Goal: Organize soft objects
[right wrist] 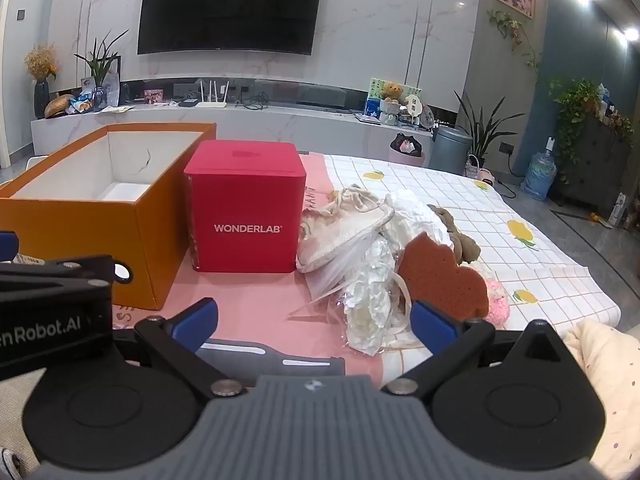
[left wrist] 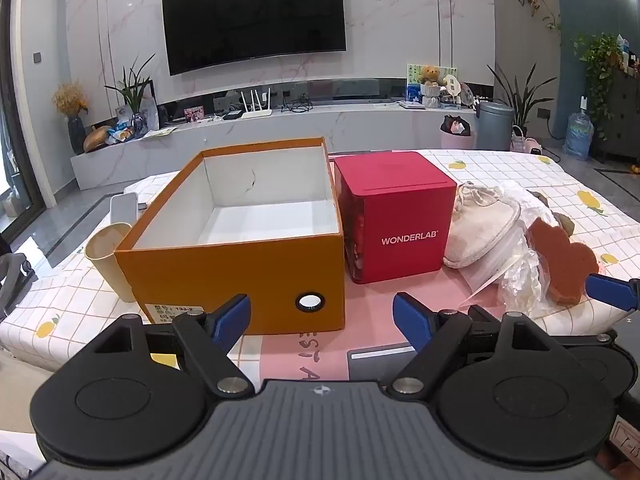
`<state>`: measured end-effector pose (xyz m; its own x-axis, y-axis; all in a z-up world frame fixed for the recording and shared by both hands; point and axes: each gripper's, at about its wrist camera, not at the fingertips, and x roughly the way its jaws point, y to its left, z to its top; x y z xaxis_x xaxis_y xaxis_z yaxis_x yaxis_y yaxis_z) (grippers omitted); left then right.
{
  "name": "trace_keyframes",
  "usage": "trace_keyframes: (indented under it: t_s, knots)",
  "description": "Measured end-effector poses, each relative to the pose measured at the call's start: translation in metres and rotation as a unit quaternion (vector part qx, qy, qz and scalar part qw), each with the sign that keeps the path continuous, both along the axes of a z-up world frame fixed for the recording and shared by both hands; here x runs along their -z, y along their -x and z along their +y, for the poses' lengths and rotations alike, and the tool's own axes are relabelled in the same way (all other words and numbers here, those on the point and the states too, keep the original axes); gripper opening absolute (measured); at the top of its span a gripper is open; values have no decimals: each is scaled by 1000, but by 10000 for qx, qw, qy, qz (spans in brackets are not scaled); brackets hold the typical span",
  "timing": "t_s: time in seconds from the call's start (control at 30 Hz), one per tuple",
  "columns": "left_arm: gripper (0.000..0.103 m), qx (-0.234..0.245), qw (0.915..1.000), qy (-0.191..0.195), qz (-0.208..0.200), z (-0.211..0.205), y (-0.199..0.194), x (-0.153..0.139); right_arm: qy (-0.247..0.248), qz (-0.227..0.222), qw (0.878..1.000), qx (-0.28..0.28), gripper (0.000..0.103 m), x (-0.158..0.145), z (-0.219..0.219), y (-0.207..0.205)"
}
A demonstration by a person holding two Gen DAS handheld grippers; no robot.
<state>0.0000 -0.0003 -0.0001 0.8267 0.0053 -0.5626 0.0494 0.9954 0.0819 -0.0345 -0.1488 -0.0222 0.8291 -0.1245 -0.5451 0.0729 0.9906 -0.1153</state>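
Stock on the bench, as seen past my two claws.

1. Orange box (left wrist: pixel 240 268): lid off, white inside, nothing in it; round hole in the near wall. Stands left of centre.
2. Red cube box (right wrist: pixel 245 208), marked WONDERLAB: closed, just right of the orange box and beside it.
3. Soft pile, right of the red box: a cream cloth pouch (right wrist: pixel 344 232) leaning against the red box; crumpled clear plastic wrap (right wrist: pixel 370 300) in front of it; an orange-brown sponge (right wrist: pixel 444 280) on the pile's right side; a brown plush piece (right wrist: pixel 460 236) behind the sponge; a pink fluffy item (right wrist: pixel 498 304), mostly hidden at the pile's right edge.
4. Beige cup (left wrist: pixel 106 256): upright, touching or nearly touching the orange box's left side.
5. Checked cloth with lemon print (right wrist: pixel 540 248) and a pink mat (right wrist: pixel 248 300) cover the bench.

My left claw (left wrist: pixel 322 320): jaws spread wide, holding nothing, in front of the orange box.
My right claw (right wrist: pixel 314 322): jaws spread wide, holding nothing, near the plastic wrap.
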Motion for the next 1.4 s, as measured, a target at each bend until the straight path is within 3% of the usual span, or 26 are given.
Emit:
trace_keyframes:
  t_s: [1.4]
  knots:
    - [95,-25,9997,186,133,2,-2,4,-22,65,9999,-82,100,3,3,0]
